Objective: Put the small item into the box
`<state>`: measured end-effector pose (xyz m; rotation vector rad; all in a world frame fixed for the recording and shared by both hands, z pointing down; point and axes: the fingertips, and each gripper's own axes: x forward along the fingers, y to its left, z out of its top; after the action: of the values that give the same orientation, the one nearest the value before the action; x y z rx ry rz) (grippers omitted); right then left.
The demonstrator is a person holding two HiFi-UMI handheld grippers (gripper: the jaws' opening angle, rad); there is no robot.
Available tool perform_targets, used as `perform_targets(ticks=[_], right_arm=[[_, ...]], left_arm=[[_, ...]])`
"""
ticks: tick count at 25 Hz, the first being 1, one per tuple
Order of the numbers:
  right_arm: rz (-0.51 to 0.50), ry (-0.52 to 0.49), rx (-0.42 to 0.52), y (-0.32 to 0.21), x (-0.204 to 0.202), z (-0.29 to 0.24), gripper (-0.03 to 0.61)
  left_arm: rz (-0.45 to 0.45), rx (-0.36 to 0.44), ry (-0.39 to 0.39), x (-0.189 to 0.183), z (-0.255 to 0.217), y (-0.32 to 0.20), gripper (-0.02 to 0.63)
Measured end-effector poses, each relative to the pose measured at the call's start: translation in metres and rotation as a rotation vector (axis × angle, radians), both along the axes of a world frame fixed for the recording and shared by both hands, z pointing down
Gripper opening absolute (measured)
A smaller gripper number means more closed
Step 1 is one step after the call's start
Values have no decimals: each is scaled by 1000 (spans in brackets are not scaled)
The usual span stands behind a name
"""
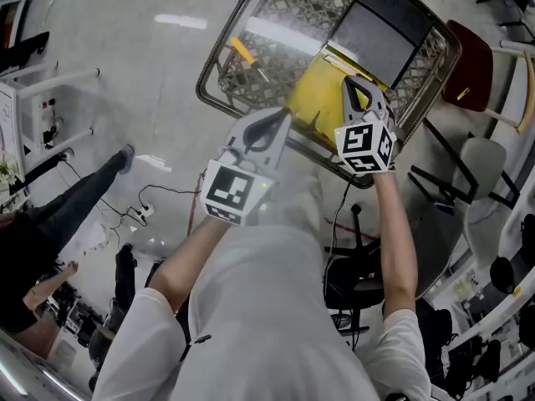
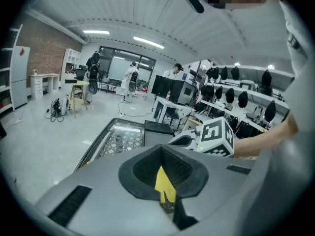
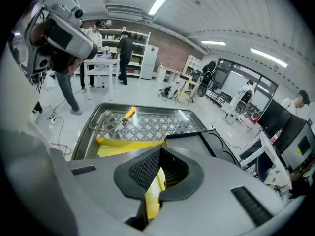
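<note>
A wire mesh basket (image 1: 221,44) stands on the floor and holds a yellow box (image 1: 322,90), a black case (image 1: 380,23) and a small yellow-handled tool (image 1: 242,51). My left gripper (image 1: 282,117) is at the yellow box's near left corner. Its jaws are closed with yellow card (image 2: 165,183) in the slit between them. My right gripper (image 1: 351,82) is over the box's near right edge, shut on a strip of that edge (image 3: 152,191). The right gripper view shows the tool (image 3: 127,114) lying on the mesh beyond the yellow box (image 3: 123,146).
A person (image 1: 84,190) stands at the left near cables (image 1: 142,211) on the floor. A dark red chair (image 1: 472,65) and a white chair (image 1: 485,161) stand right of the basket. An office chair (image 1: 351,274) is below my right arm. Desks with monitors (image 2: 170,87) lie beyond.
</note>
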<state>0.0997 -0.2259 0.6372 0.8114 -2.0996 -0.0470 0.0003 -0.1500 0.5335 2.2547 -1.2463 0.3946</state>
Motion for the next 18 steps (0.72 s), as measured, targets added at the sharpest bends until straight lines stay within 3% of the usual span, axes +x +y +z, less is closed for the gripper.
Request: perform_targets(ticks=[18], right_arm=[[129, -233, 89, 62, -26, -170, -3]], left_arm=[[-38, 86, 30, -26, -87, 39, 2]])
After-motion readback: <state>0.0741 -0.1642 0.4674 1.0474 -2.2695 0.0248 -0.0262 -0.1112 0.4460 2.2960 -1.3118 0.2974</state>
